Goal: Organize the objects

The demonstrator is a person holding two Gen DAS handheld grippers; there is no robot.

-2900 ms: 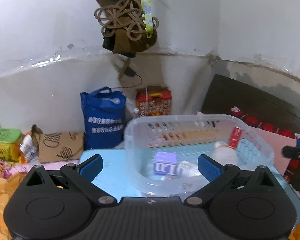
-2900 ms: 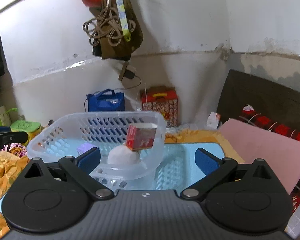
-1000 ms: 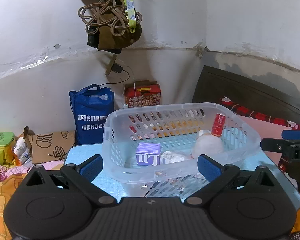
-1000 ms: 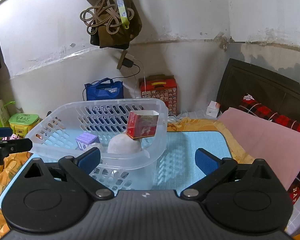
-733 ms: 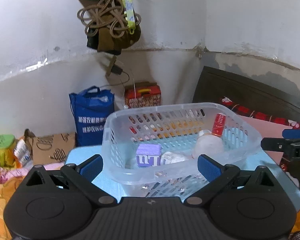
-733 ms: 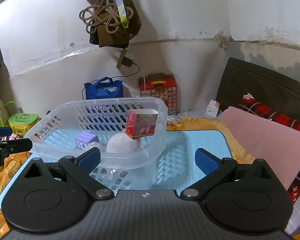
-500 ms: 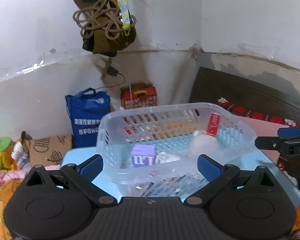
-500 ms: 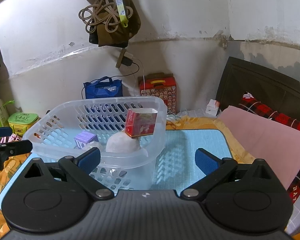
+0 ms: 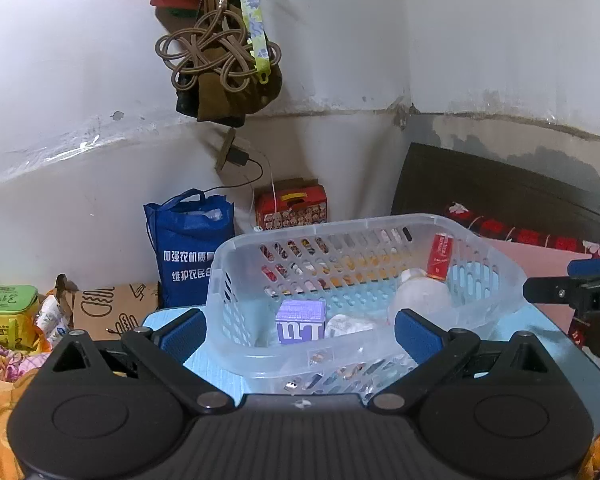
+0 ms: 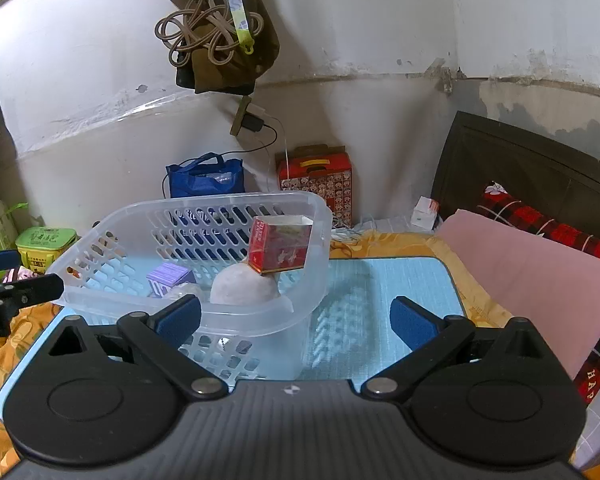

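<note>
our left gripper [image 9: 299,334] has its fingers spread wide, holding nothing, just before the clear basket [image 9: 236,264] on the blue mat [image 10: 388,280]. the basket's long axis runs left to right across that view. inside lie a purple box [image 9: 301,322], a white rounded lump [image 10: 244,286] and, leaning tilted on it, a red box [image 10: 280,249]. our right gripper [image 10: 296,318] is also spread, empty, at the basket's right end.

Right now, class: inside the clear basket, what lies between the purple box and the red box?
A white rounded lump lies between the purple box and the red box, which leans on it, inside the basket; the right wrist view shows this best.
</note>
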